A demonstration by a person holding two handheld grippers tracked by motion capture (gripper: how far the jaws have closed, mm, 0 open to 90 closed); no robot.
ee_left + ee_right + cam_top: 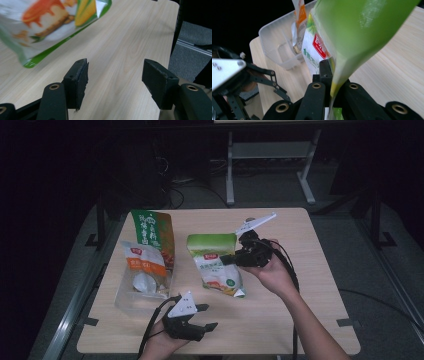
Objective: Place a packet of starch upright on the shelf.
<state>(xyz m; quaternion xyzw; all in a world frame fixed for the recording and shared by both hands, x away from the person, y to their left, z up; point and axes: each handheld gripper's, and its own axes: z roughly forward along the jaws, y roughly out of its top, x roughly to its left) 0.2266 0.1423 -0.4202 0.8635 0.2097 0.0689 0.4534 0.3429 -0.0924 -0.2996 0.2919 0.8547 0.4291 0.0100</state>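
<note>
Between the right gripper's (329, 82) jaws, green pouch (352, 37) edge pinched.

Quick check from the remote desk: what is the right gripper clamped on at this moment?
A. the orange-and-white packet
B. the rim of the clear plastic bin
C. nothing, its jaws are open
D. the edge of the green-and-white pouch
D: in the right gripper view the right gripper has its jaws pinched on the edge of the green-and-white pouch, and the high view shows the same grip on the pouch's side.
</note>
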